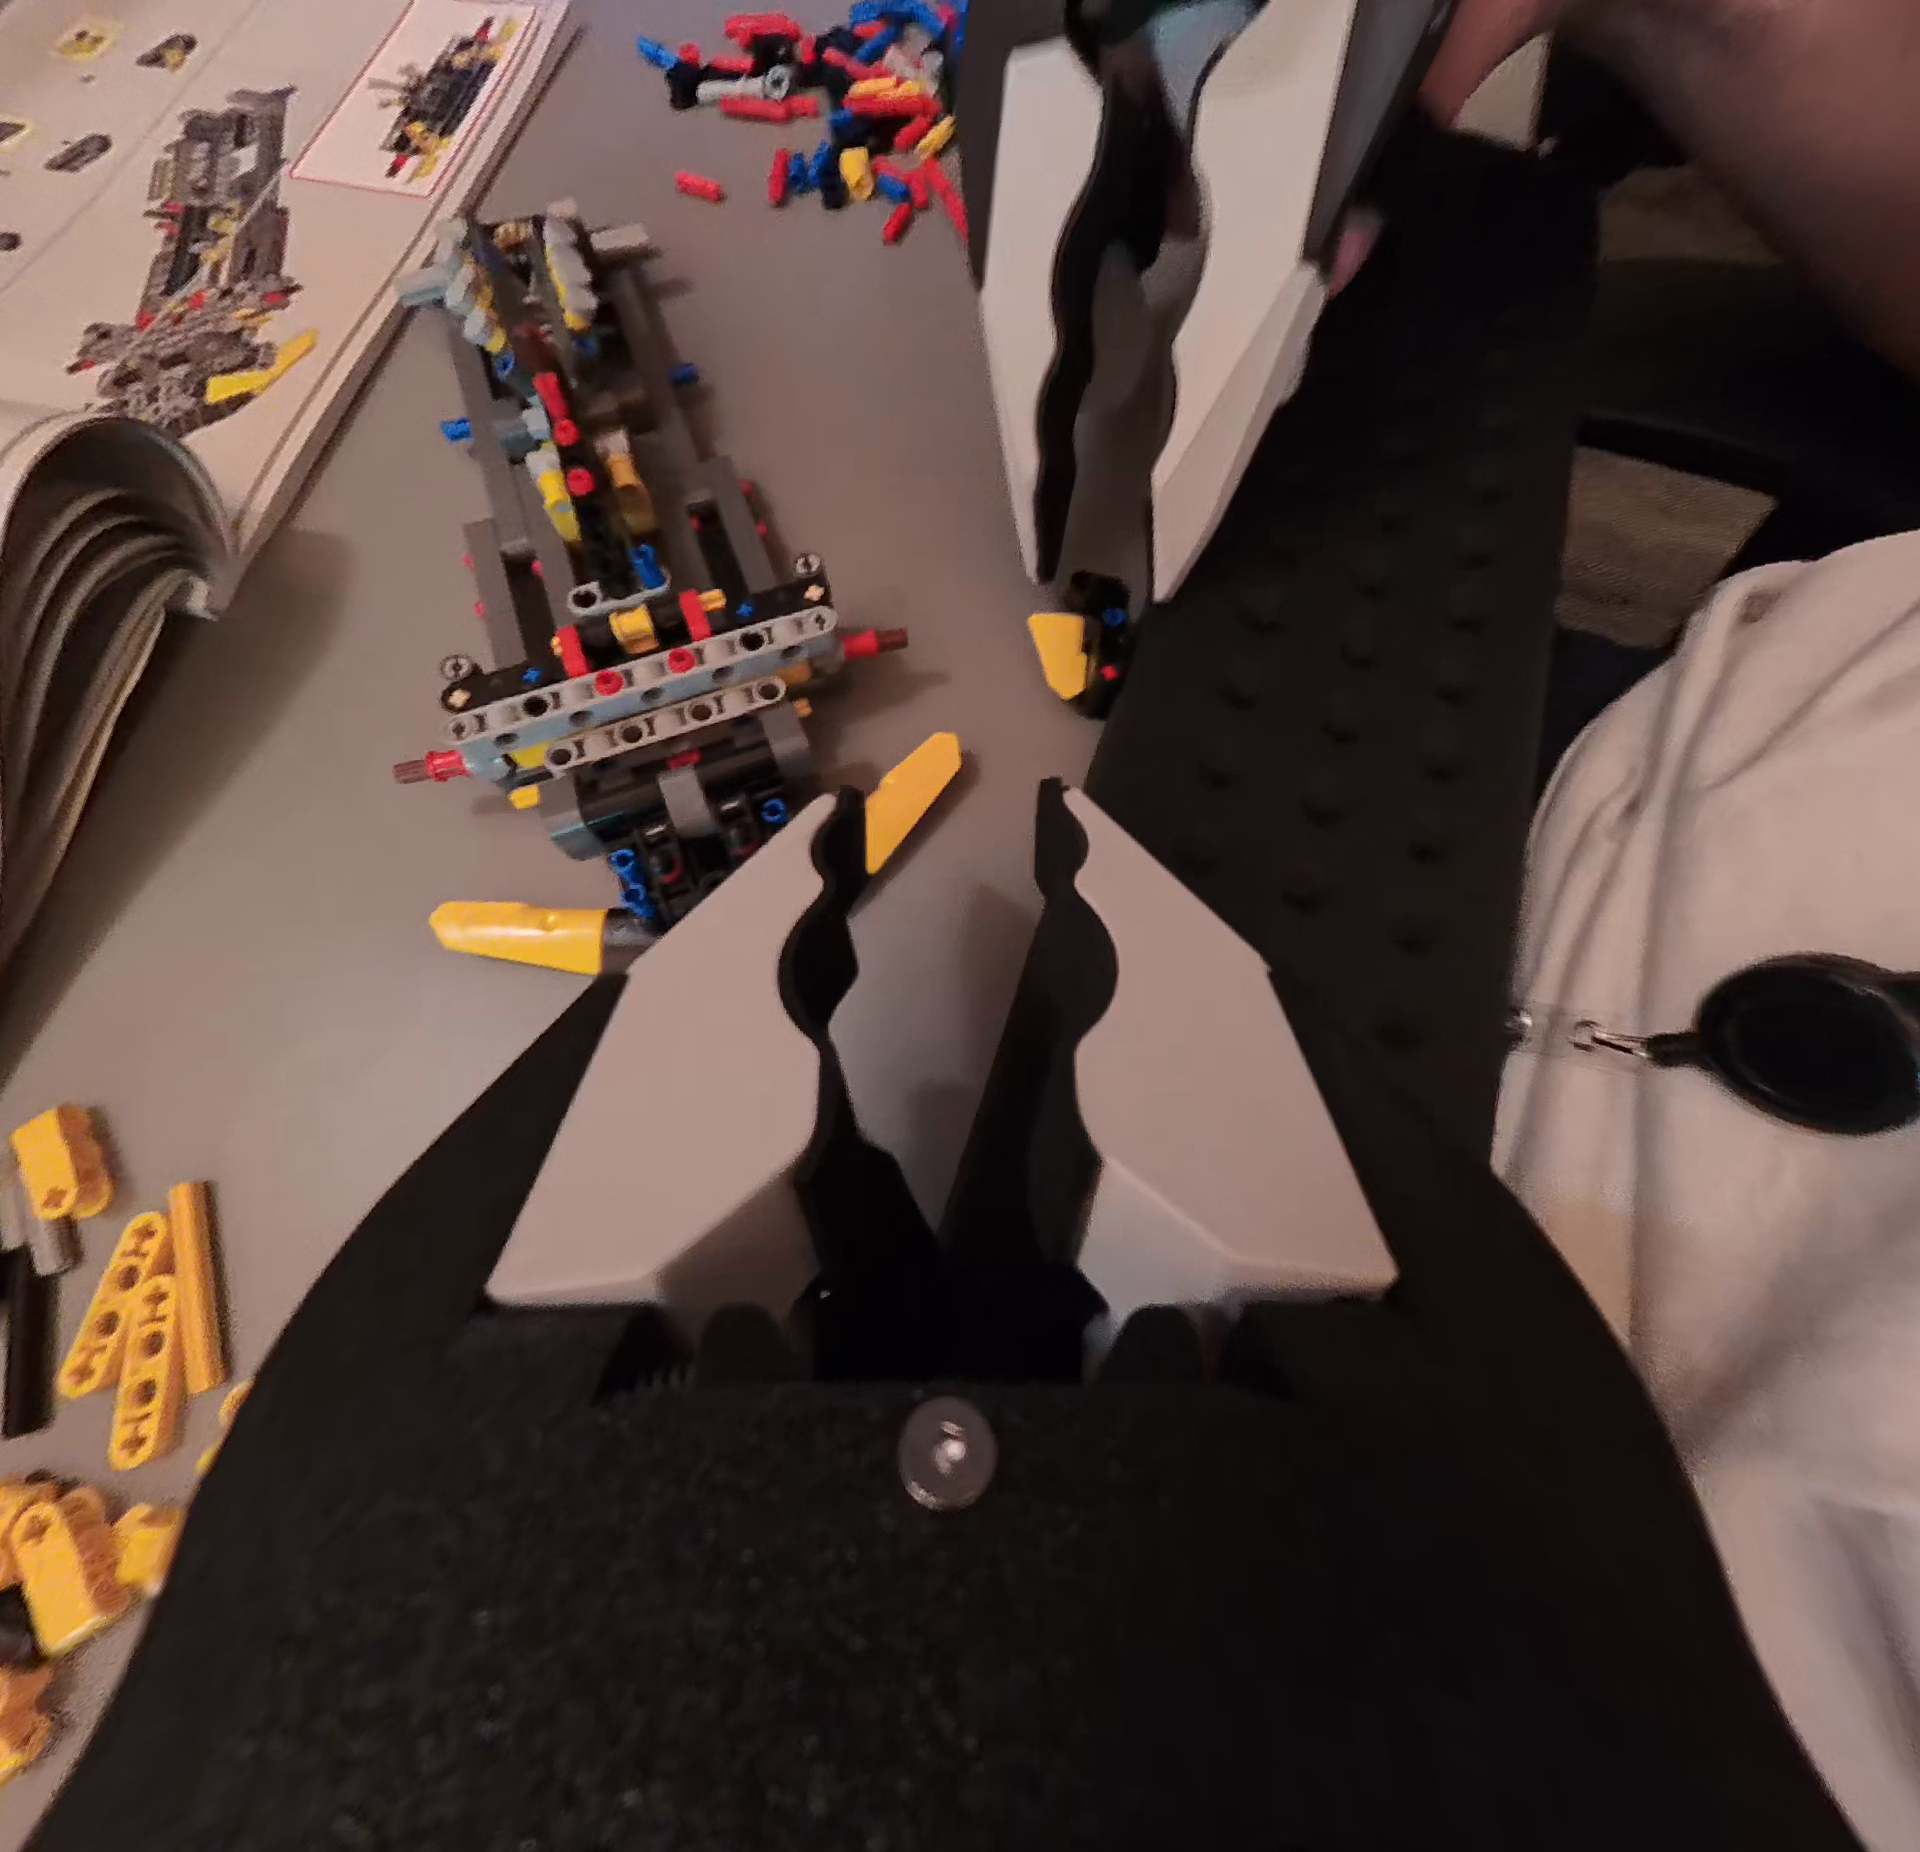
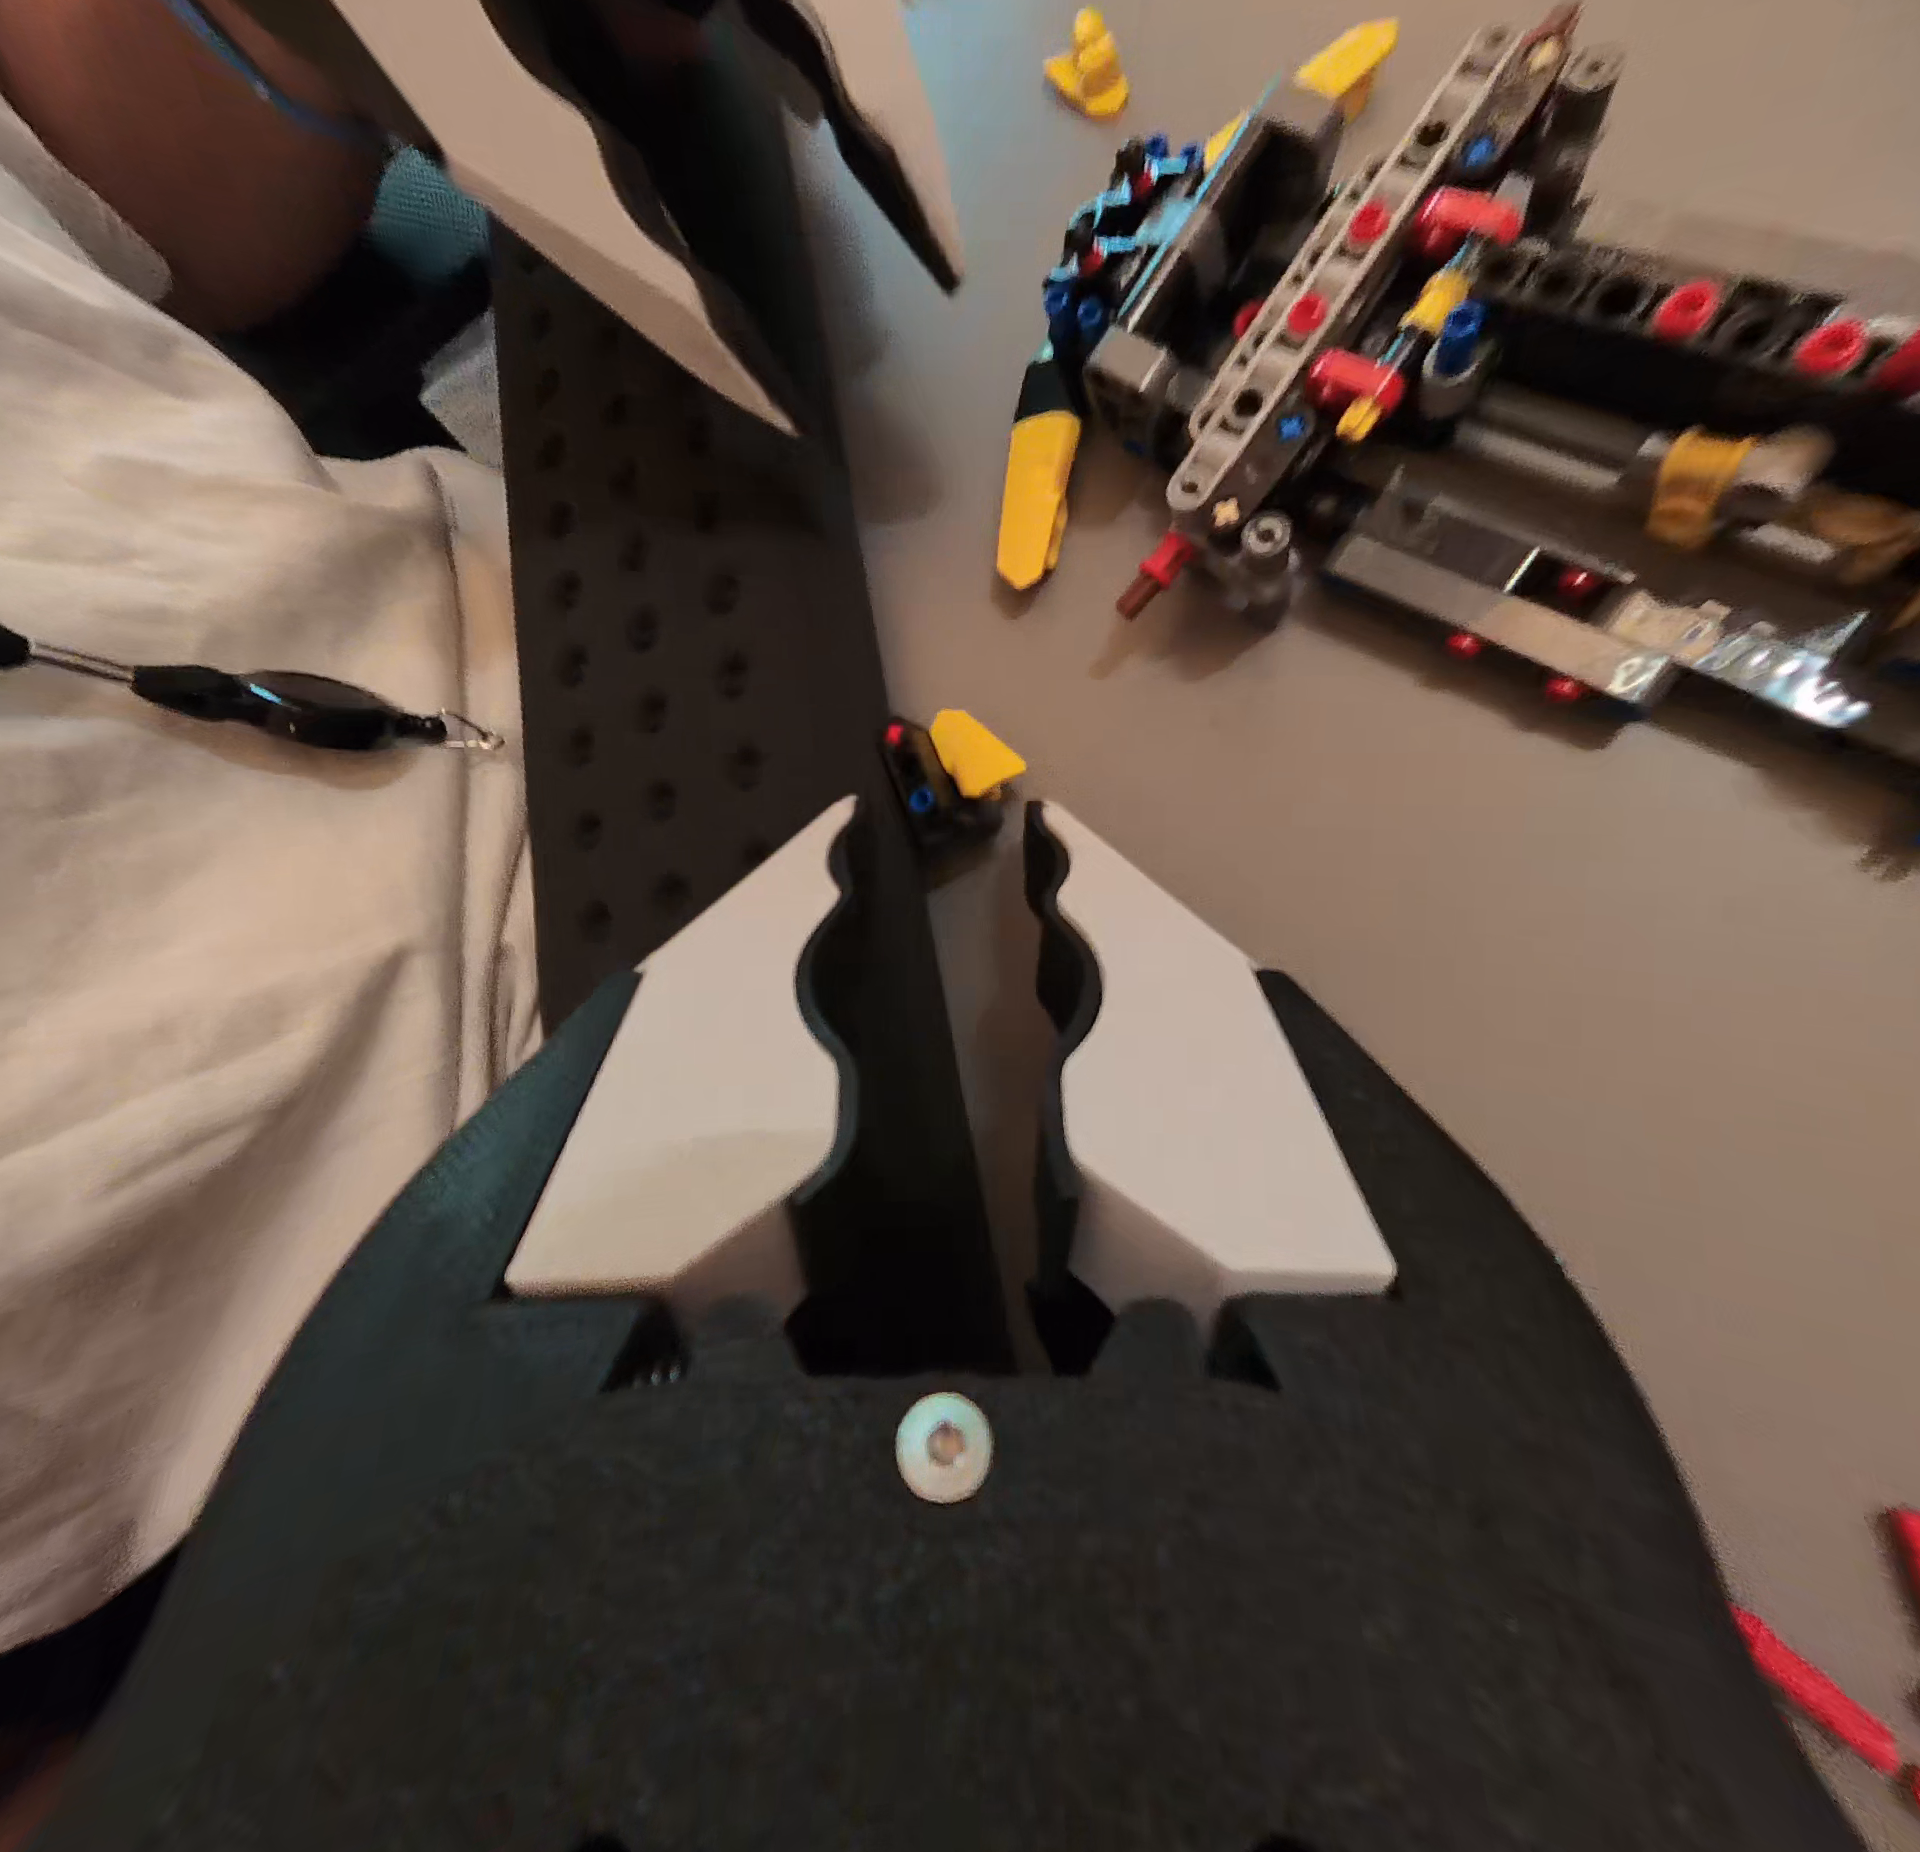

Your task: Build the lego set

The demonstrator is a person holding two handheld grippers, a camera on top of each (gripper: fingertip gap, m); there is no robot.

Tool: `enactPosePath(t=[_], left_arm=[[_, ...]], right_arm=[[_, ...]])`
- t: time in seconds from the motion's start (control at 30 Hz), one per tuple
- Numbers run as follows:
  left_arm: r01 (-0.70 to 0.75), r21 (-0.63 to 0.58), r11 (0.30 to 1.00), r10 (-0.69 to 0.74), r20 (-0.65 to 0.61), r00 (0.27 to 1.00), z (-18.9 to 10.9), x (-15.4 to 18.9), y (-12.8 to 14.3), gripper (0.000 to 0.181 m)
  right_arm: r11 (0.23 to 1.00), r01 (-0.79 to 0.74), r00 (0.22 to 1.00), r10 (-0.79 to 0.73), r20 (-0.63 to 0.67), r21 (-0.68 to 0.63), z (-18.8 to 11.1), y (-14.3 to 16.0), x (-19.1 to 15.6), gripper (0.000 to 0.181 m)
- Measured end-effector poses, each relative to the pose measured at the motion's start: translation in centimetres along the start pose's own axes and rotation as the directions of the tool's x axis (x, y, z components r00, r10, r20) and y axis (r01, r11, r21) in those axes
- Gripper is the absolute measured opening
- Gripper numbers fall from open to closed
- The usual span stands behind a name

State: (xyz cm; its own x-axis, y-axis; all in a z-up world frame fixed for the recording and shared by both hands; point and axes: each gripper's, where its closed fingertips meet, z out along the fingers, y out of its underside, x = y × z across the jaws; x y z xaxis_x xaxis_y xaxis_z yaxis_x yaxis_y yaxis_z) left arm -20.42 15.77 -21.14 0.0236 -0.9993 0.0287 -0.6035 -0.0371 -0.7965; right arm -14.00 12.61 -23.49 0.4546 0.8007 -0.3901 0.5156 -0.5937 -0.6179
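Left claw: spread, empty, angled down over the surface.
Right claw: spread, tips just short of the small black-and-yellow piece.

I see a matt grey desk, glossy plastic chassis beside a paper manual, rough black gripper bodies.

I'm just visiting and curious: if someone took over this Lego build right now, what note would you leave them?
Left hand-held gripper: open, empty, above the table near a loose yellow panel.
Right hand-held gripper: open, empty, just short of a small black-and-yellow sub-assembly at the table edge.
Partly built chassis lies mid-table beside the open instruction book.
Pin pile sits behind; yellow beams lie at near left.
Left: attach the sub-assembly and panels, continue building.
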Motion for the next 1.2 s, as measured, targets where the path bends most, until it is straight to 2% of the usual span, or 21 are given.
enactPosePath(t=[0.1,0.2,0.3,0.33,0.4,0.5,0.57,0.63,0.67,0.7,0.83,0.87,0.9,1.03,1.07,1.1,1.2], left_arm=[[-0.001,0.07,0.998,0.009,-0.109,0.994,-0.9,1.3,-0.6,0.029],[0.036,0.139,0.99,-0.01,-0.182,0.983,-2.1,1.7,-1.3,0.027],[0.092,0.145,0.985,-0.054,-0.251,0.967,-2.9,1.8,-1.2,0.027],[0.103,0.131,0.986,-0.066,-0.258,0.964,-3.0,1.6,-0.8,0.027],[0.125,0.106,0.987,-0.095,-0.248,0.964,-3.1,1.0,-0.1,0.027],[0.172,0.12,0.978,-0.136,-0.26,0.956,-3.4,0.6,-0.2,0.027],[0.186,0.126,0.974,-0.147,-0.269,0.952,-3.5,0.5,-0.3,0.027],[0.2,0.123,0.972,-0.158,-0.287,0.945,-3.5,0.6,-0.2,0.026],[0.208,0.121,0.971,-0.165,-0.296,0.941,-3.5,0.6,-0.2,0.026],[0.219,0.116,0.969,-0.174,-0.308,0.935,-3.5,0.6,-0.2,0.026],[0.259,0.106,0.96,-0.21,-0.339,0.917,-3.5,0.5,-0.2,0.026],[0.262,0.111,0.959,-0.211,-0.341,0.916,-3.5,0.5,-0.3,0.026],[0.265,0.116,0.957,-0.212,-0.343,0.915,-3.6,0.4,-0.3,0.026],[0.288,0.133,0.948,-0.228,-0.345,0.91,-3.8,0.1,-0.6,0.026],[0.291,0.136,0.947,-0.231,-0.344,0.91,-3.8,0.1,-0.6,0.026],[0.293,0.137,0.946,-0.232,-0.344,0.91,-3.8,0.0,-0.6,0.026],[0.295,0.132,0.946,-0.235,-0.346,0.908,-3.8,0.0,-0.6,0.026]], right_arm=[[1.0,-0.014,0.998,0.013,0.064,0.026,0.4,-0.1,-0.3,0.025],[1.0,-0.008,0.997,0.008,0.072,-0.008,0.5,0.2,-0.1,0.013],[1.0,0.022,0.997,-0.021,0.071,-0.007,0.4,0.0,0.0,0.008],[0.999,0.036,0.998,-0.037,0.041,0.017,0.2,-0.4,0.4,0.0],[0.997,0.042,0.998,-0.044,0.037,0.063,-0.2,-1.2,0.2,0.0],[0.998,0.037,0.998,-0.035,-0.046,0.044,-0.5,-1.3,1.3,0.0],[0.999,0.021,0.999,-0.02,-0.026,0.036,-0.5,-1.3,1.0,0.0],[0.999,-0.027,0.999,0.026,0.038,0.025,-0.2,-1.3,0.4,0.023],[0.998,-0.054,0.995,0.056,0.077,-0.024,0.1,-0.7,0.0,0.027],[0.995,-0.059,0.993,0.067,0.096,-0.083,0.4,0.1,-0.3,0.029],[0.987,-0.09,0.985,0.108,0.135,-0.133,0.5,0.1,-0.5,0.033],[0.984,-0.105,0.983,0.125,0.132,-0.146,0.5,0.2,-0.3,0.029],[0.981,-0.1,0.987,0.119,0.107,-0.168,0.5,0.4,0.2,0.013],[0.981,-0.028,0.995,0.045,0.088,-0.192,0.5,0.2,0.1,0.01],[0.983,-0.013,0.998,0.025,0.061,-0.182,0.4,-0.1,0.4,0.0],[0.987,0.002,1.0,-0.004,-0.009,-0.158,0.1,-0.5,1.4,0.0],[0.996,-0.005,0.994,-0.005,-0.112,-0.089,-0.9,-1.5,3.0,0.0]])
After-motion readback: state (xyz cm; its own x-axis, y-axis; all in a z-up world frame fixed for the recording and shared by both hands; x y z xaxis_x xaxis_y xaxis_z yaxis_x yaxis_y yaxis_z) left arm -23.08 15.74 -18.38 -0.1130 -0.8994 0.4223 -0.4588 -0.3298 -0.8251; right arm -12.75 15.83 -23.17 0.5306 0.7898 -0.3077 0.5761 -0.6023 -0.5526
